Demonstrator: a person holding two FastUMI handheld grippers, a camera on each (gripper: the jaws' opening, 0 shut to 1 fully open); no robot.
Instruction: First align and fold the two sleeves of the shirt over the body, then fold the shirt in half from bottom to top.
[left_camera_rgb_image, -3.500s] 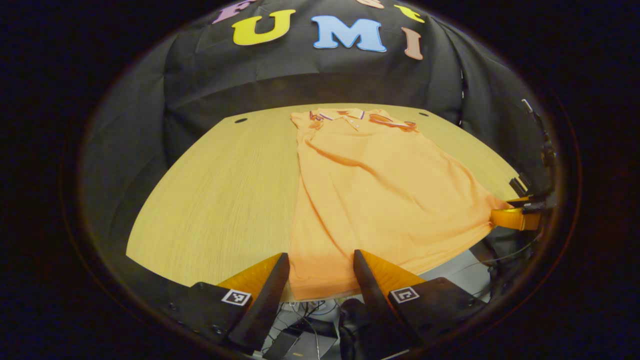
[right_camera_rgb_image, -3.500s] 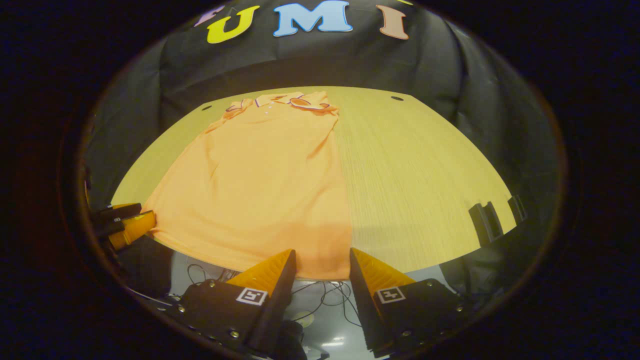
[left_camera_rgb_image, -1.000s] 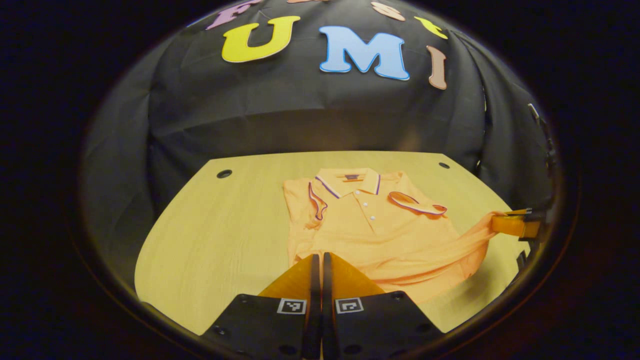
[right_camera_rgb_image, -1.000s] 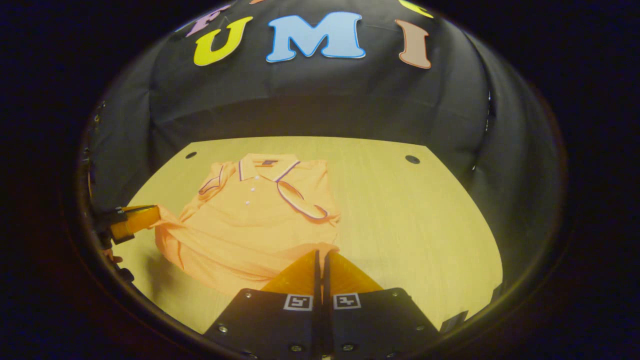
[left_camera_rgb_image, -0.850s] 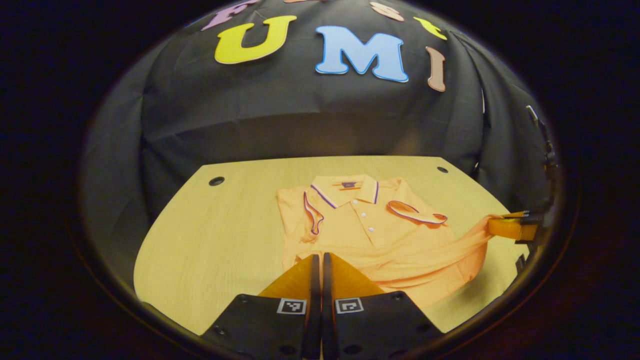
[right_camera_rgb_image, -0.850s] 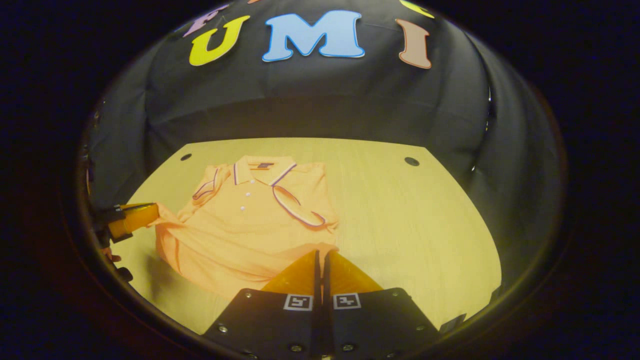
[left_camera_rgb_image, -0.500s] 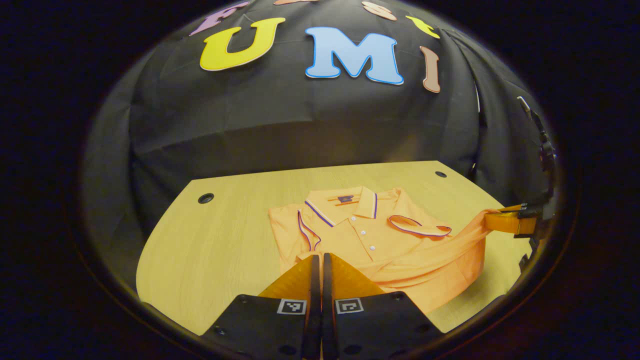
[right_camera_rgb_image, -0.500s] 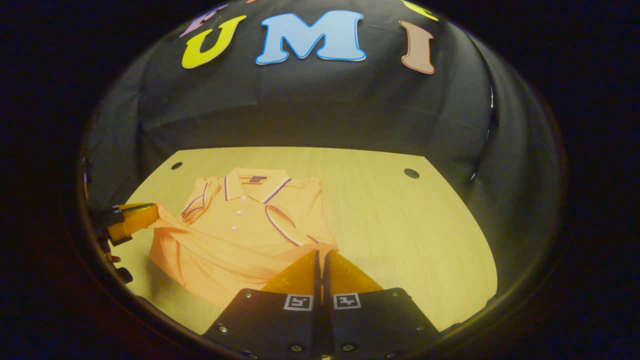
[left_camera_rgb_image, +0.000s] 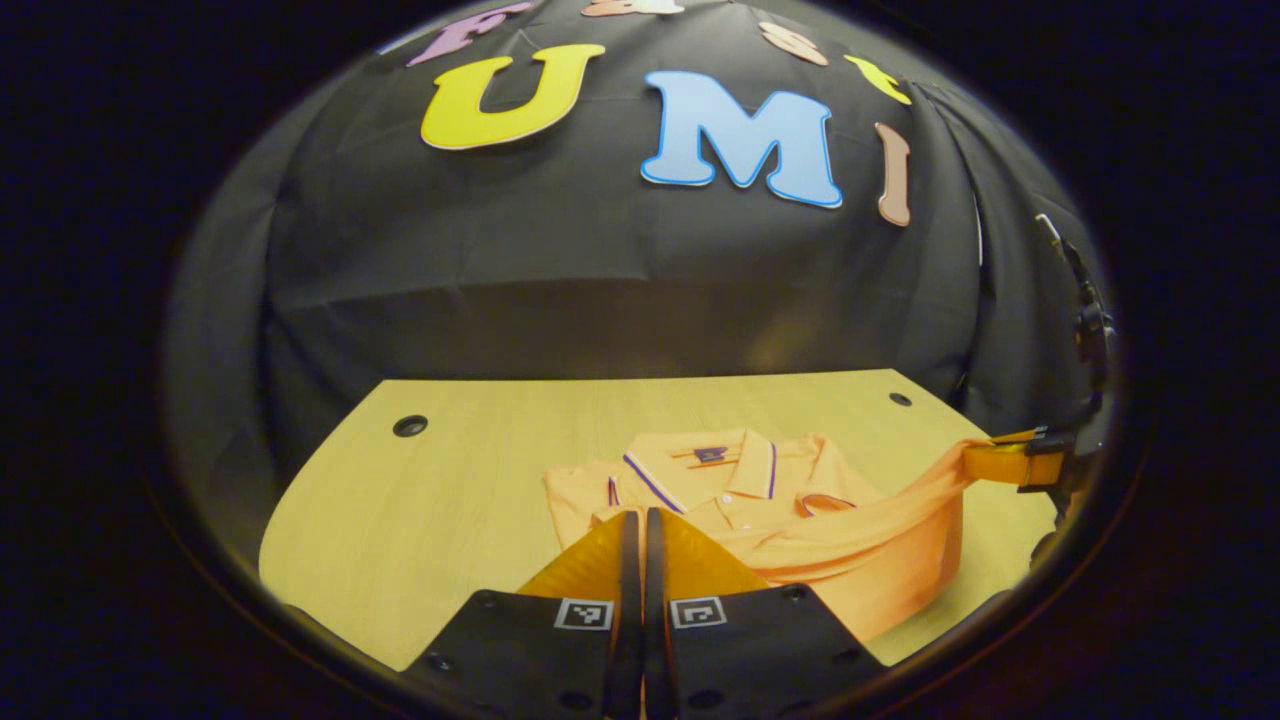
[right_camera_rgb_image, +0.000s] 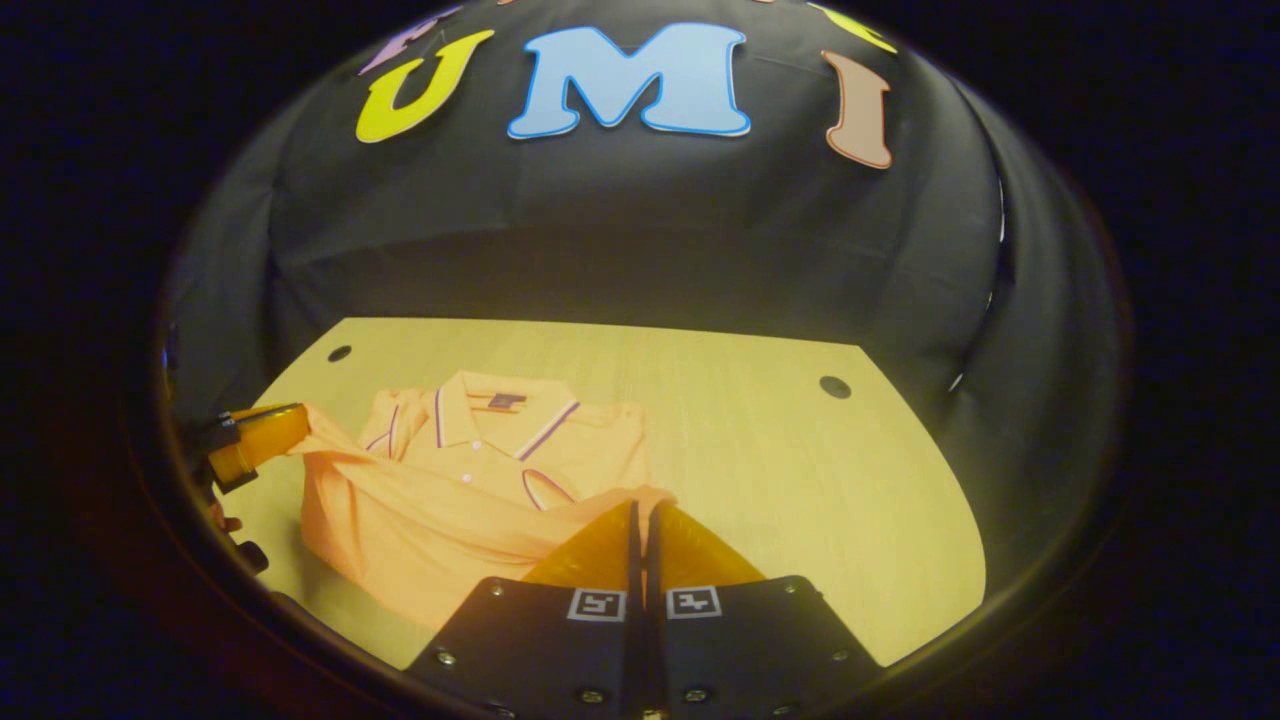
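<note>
An orange polo shirt (left_camera_rgb_image: 740, 490) lies on the wooden table (left_camera_rgb_image: 450, 490), collar at the far end, both sleeves folded over the chest. My left gripper (left_camera_rgb_image: 634, 520) is shut on the left corner of the shirt's hem, and my right gripper (right_camera_rgb_image: 640, 508) is shut on the right corner. Both hold the hem raised above the shirt (right_camera_rgb_image: 470, 470), so the lower half hangs in a sagging band between them. The right gripper (left_camera_rgb_image: 1010, 462) appears at the right edge of the left gripper view, the left gripper (right_camera_rgb_image: 250, 440) at the left edge of the right gripper view.
The table (right_camera_rgb_image: 780, 470) has a round cable hole near each far corner (left_camera_rgb_image: 410, 426) (right_camera_rgb_image: 834, 386). The booth's black cloth wall stands just behind the table's far edge.
Both grippers shut on the hem corners at the near edge, lifted them and carried them toward the collar. The sleeves and buttons are now partly covered by the raised lower half.
</note>
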